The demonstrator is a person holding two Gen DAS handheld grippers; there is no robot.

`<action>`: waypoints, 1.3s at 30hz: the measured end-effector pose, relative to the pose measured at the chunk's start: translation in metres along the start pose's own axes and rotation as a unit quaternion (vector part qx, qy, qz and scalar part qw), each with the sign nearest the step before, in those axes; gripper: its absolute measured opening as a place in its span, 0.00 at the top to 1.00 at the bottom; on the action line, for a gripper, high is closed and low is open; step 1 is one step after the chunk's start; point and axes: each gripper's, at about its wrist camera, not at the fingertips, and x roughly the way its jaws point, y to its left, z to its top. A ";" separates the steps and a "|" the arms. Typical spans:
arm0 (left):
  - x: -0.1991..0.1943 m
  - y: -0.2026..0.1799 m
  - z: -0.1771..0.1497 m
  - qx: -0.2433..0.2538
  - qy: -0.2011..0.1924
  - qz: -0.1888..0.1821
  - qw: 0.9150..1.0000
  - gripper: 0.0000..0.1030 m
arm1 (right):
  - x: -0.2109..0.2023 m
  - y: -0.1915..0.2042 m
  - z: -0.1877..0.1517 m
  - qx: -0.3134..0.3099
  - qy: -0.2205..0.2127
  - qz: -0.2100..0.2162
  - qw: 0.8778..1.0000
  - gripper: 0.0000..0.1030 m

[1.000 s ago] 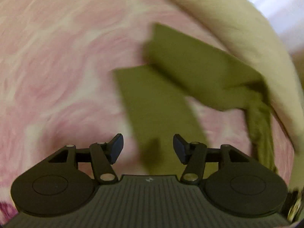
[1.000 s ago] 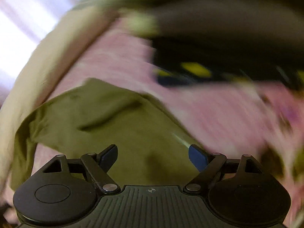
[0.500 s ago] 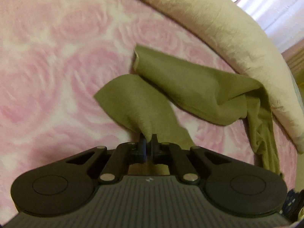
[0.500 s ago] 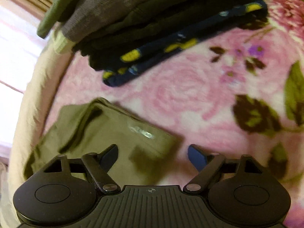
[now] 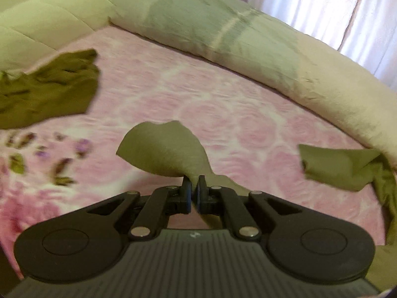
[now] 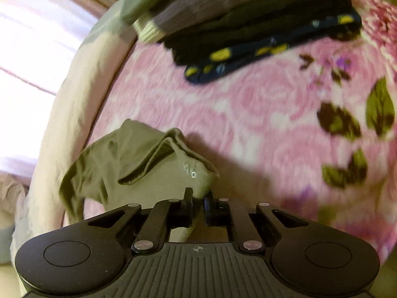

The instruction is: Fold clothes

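Note:
An olive green garment lies on the pink rose blanket (image 5: pixel 223 92). My left gripper (image 5: pixel 194 182) is shut on one end of it, and a flap of the cloth (image 5: pixel 163 149) stands up beyond the fingers, lifted off the blanket. More of the same garment (image 5: pixel 342 166) trails at the right edge. In the right wrist view the garment (image 6: pixel 119 164) is bunched at lower left. My right gripper (image 6: pixel 198 195) has its jaws closing on the waistband with a white logo (image 6: pixel 189 171), and the cloth is pinched between them.
A cream duvet (image 5: pixel 223 32) borders the blanket's far side, with white curtains (image 5: pixel 335 7) behind it. A stack of folded clothes (image 6: pixel 248 19), grey, black and navy with yellow, sits at the far end. Another crumpled olive cloth (image 5: pixel 49 92) lies at the left.
Both grippers went from open to pinched on the olive garment. The left one rose and swung with its end of the cloth. The right one closed on the waistband and raised its edge.

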 end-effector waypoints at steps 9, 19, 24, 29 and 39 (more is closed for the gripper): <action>0.044 0.070 -0.075 -0.068 0.128 0.022 0.989 0.88 | -0.007 -0.030 -0.045 -0.013 0.034 -0.101 0.994 0.94; 0.045 0.136 -0.078 -0.220 0.099 0.048 0.969 0.61 | 0.009 -0.040 -0.065 -0.010 0.027 -0.151 0.988 0.24; 0.066 0.120 -0.075 -0.129 0.098 0.082 0.983 0.60 | 0.013 -0.038 -0.077 -0.022 0.009 -0.184 0.983 0.24; 0.064 0.117 -0.068 -0.087 0.083 0.160 0.980 0.60 | 0.016 -0.018 -0.076 -0.089 0.002 -0.313 0.946 0.24; 0.045 0.073 -0.036 -0.022 0.055 0.083 0.995 0.68 | 0.026 0.080 -0.113 -0.434 -0.064 -0.248 0.864 0.24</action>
